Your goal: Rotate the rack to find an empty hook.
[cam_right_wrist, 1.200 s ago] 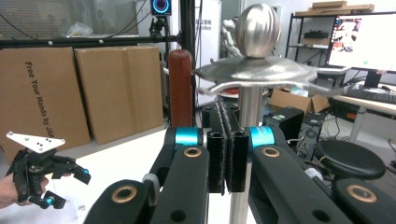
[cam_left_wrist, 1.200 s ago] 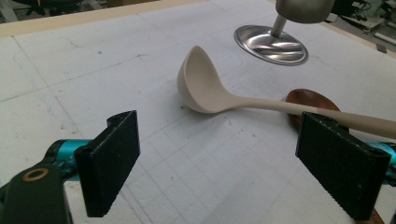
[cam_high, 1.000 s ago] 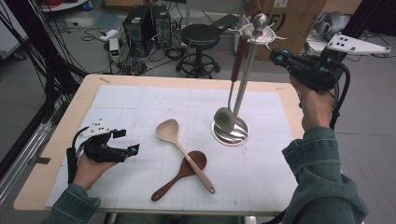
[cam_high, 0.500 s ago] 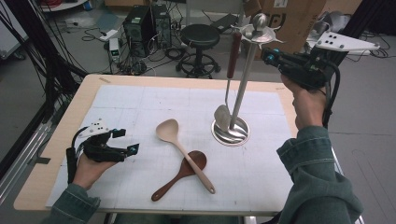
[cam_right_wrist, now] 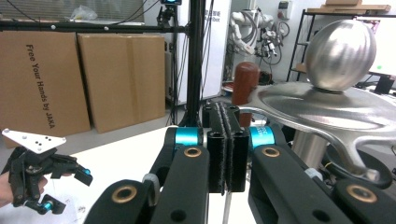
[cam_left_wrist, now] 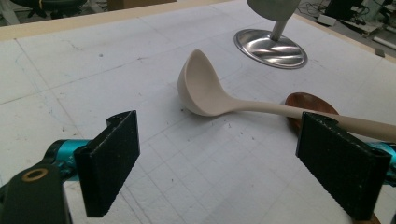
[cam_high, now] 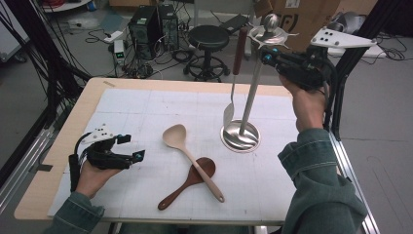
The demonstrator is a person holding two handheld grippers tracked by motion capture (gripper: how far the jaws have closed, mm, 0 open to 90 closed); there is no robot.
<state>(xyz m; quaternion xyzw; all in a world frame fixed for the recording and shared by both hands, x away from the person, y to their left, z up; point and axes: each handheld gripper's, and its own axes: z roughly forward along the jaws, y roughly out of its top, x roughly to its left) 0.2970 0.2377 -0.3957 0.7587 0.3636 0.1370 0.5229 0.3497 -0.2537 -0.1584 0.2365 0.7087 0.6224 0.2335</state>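
While the closed right tool (cam_high: 267,52) sits by the tall shiny metal rack (cam_high: 253,92), one brown-handled metal spatula (cam_high: 235,73) hangs there. Pale wooden ladle (cam_high: 191,157) and dark wooden spoon (cam_high: 187,184) wait on the tabletop (cam_high: 63,131), near the open, empty left tool (cam_high: 131,147).

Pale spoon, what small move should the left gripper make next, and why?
Probably ease the left gripper forward toward the pale spoon. The gripper is open and empty, short of the spoon, whose handle lies across the dark spoon.
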